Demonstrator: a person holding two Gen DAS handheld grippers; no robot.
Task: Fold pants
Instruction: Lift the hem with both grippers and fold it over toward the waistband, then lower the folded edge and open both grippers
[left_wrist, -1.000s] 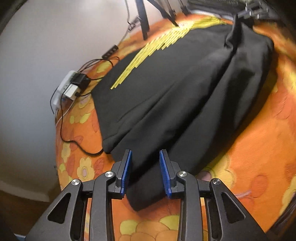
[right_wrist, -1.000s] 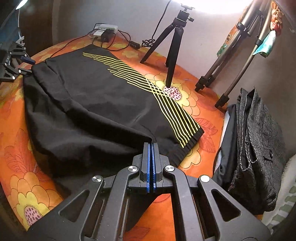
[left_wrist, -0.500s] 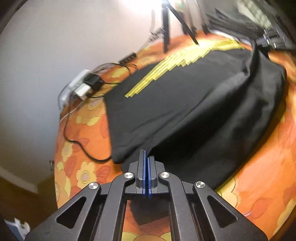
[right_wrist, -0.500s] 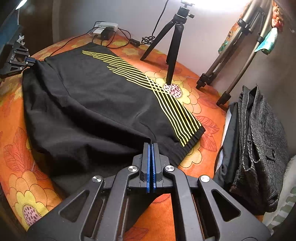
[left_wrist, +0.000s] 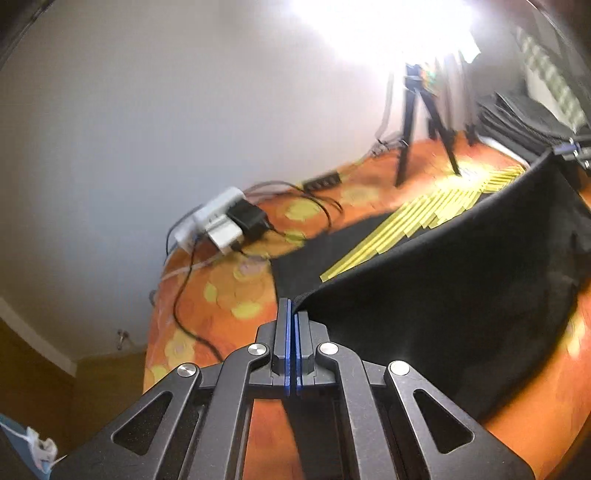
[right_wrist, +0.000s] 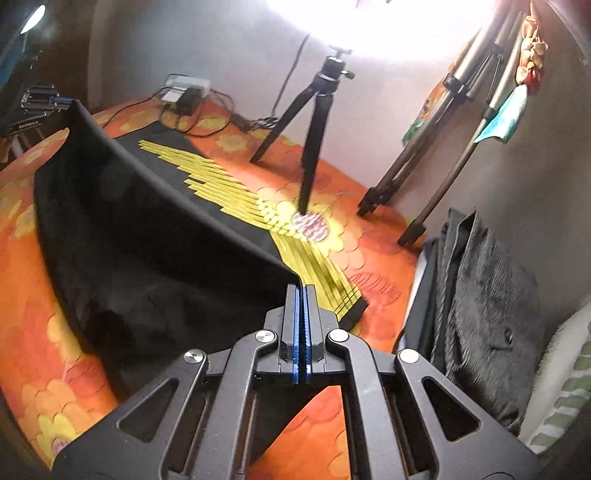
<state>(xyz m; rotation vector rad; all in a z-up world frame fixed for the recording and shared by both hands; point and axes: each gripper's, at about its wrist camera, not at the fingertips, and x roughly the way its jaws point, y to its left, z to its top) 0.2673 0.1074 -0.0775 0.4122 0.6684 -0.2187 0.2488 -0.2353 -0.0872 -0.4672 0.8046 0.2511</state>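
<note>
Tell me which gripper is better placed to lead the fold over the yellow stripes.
Neither clearly: the left gripper and the right gripper are each shut on an end of the lifted edge of the black yellow-striped pants, stretched between them. They should probably carry it over together.

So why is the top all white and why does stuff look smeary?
Left wrist view: a bright light washes out the top, and the tripod and yellow stripes are smeared by motion blur. Right wrist view: the same glare up top, the stripes blurry too, and the fisheye lens bends the edges round.
</note>
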